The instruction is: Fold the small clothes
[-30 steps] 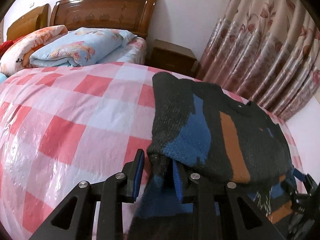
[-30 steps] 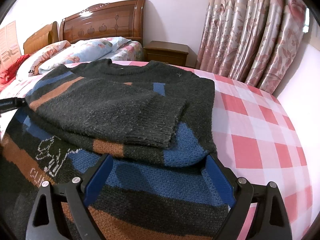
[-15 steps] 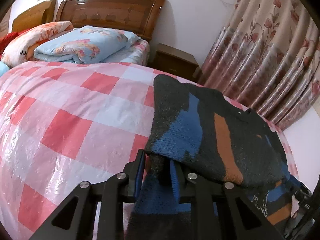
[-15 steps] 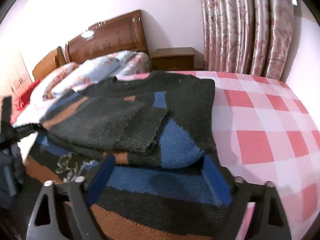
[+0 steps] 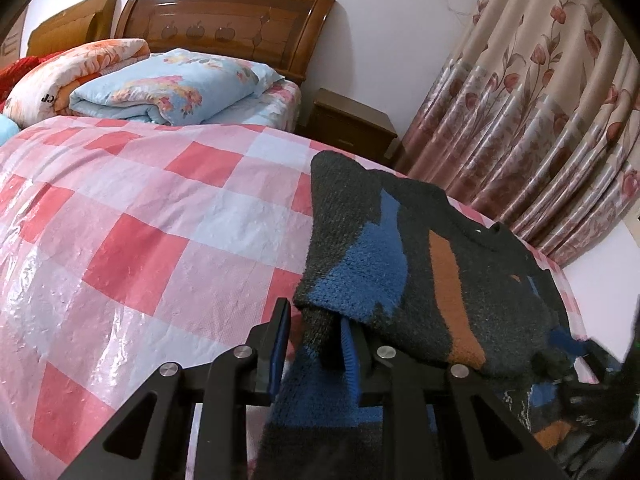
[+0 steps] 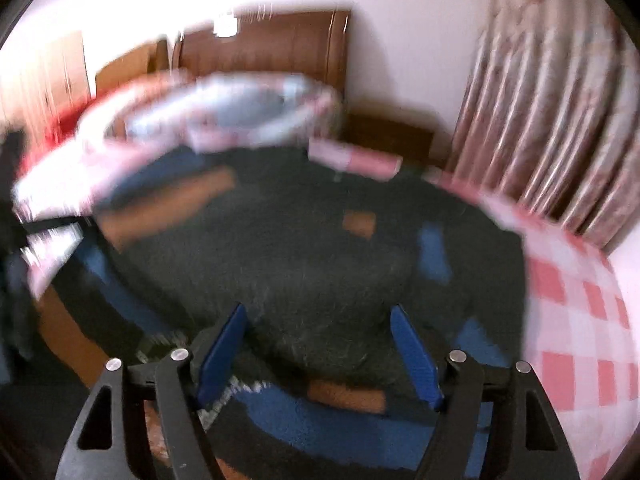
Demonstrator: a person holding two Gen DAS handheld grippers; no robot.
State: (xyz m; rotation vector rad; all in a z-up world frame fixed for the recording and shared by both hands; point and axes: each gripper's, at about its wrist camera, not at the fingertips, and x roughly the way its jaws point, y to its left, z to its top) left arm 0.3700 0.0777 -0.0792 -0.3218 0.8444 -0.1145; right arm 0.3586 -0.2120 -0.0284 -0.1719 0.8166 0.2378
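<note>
A dark knitted sweater with blue and orange stripes (image 5: 424, 276) lies half-folded on the pink checked plastic-covered bed (image 5: 140, 240). The left gripper (image 5: 314, 340) pinches its hem; the right gripper (image 6: 320, 344), jaws wide and empty, has swept forward over it, blurring the view.

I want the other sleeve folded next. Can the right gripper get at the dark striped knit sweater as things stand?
Probably yes: the right gripper is open directly over the dark striped knit sweater, with nothing between them, though the view is blurred.

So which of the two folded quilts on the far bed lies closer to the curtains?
The light blue floral quilt. It lies on the curtain side of the bed, while the orange floral quilt sits beyond it, farther from the curtains.
</note>
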